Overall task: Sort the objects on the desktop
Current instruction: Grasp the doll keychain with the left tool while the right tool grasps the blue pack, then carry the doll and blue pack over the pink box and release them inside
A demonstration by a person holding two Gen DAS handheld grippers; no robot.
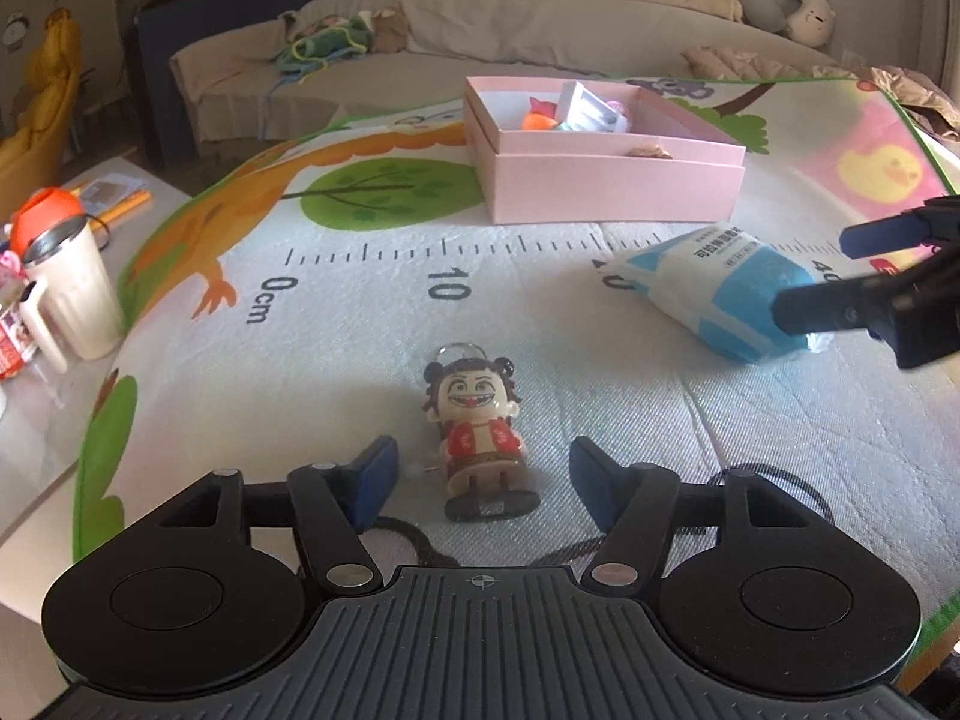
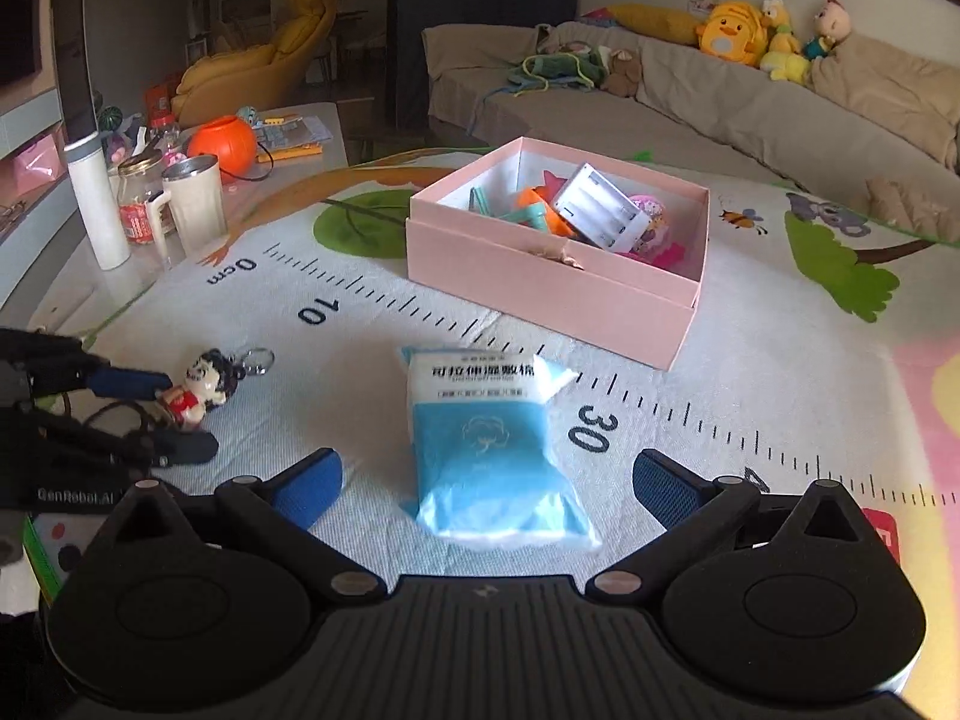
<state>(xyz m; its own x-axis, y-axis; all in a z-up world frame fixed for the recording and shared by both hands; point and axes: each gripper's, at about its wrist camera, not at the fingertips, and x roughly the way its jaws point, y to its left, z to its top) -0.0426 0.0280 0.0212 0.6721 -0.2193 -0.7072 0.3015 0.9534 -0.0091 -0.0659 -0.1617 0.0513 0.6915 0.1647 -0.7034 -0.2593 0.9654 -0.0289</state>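
A home living room. Well beyond the tongs a long beige sofa (image 2: 720, 96) runs along the wall, with stuffed toys (image 2: 762, 36) lined up on its back. A children's play mat (image 1: 360, 312) printed with trees and a ruler lies directly under the tongs. Off to their left stands a low table (image 2: 180, 228) crowded with a cup (image 2: 195, 201), jar and orange pumpkin bucket (image 2: 222, 144).

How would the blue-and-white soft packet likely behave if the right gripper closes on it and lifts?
The packet looks puffy and plastic-wrapped, so it will probably squash between the pads and may slip. Lying flat on the mat, it seems unlikely to roll. It is probably light for its size.
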